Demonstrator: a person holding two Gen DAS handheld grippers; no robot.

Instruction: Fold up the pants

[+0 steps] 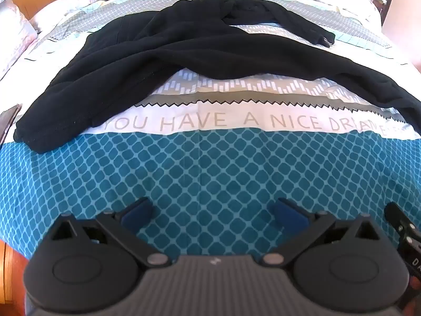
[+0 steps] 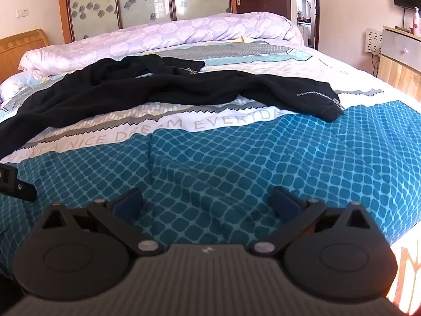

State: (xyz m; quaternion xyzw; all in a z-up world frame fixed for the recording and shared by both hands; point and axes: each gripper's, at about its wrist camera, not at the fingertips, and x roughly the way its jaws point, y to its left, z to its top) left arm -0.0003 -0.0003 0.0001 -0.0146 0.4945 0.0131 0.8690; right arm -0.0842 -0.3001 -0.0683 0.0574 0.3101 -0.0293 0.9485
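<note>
Quilted teal bedspread (image 1: 210, 168); rumpled black pants (image 1: 168, 52), seemingly fleece; both tools (image 1: 214, 216) (image 2: 206, 201) agape.

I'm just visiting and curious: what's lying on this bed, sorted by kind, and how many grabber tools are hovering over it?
Black pants (unfolded, legs spread apart, zips at the cuffs): 1
Patterned teal bedspread under the pants: 1
Lilac duvet rolled along the far side: 1
Grabber tools, left gripper and right gripper, both open and empty: 2
Total: 5
</note>
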